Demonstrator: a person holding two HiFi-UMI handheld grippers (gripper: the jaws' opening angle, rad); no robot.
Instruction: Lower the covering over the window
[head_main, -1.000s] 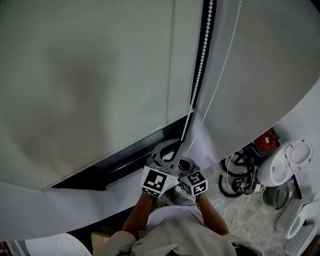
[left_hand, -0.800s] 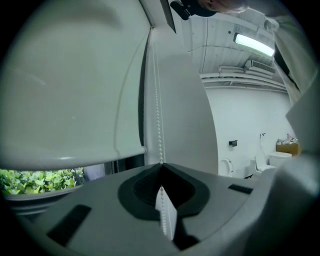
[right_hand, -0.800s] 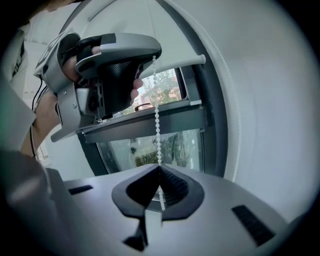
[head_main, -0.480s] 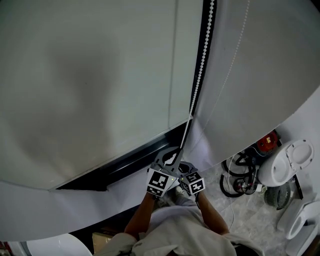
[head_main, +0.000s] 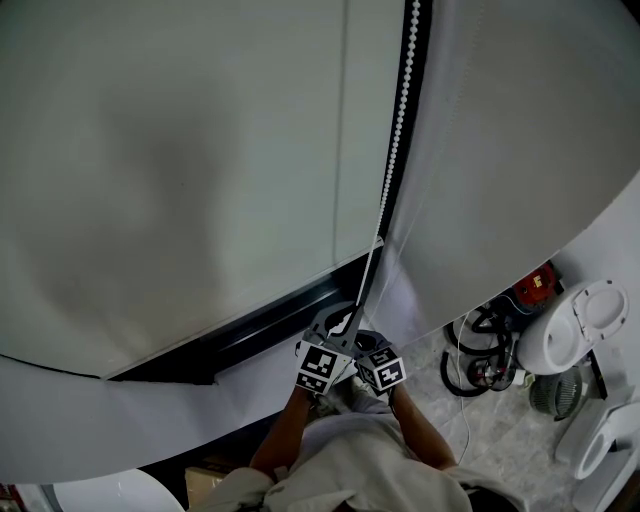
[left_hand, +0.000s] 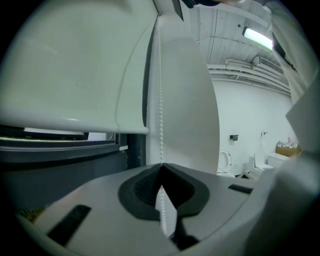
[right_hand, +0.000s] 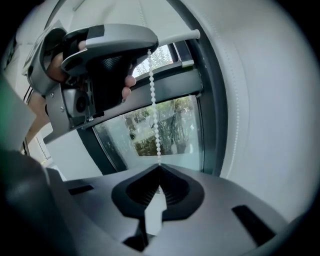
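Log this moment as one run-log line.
left gripper: shut on bead chain | right gripper: shut on same chain, lower down | blind: partly lowered | window: glass bare below blind

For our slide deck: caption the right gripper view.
Right tongs shut on the bead chain below the left tongs, window glass behind.

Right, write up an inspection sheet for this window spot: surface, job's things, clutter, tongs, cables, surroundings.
Surface: no table; pale marbled floor below.
Job's things: white roller blind partly down, clear glass pane uncovered beneath; white beaded pull cord hangs beside it.
Clutter: red-and-black device on the floor.
Tongs: left tongs shut on the cord; right tongs shut on it lower down.
Cables: black coiled cables by the device.
Surroundings: dark metal window frame; white ceramic toilets.
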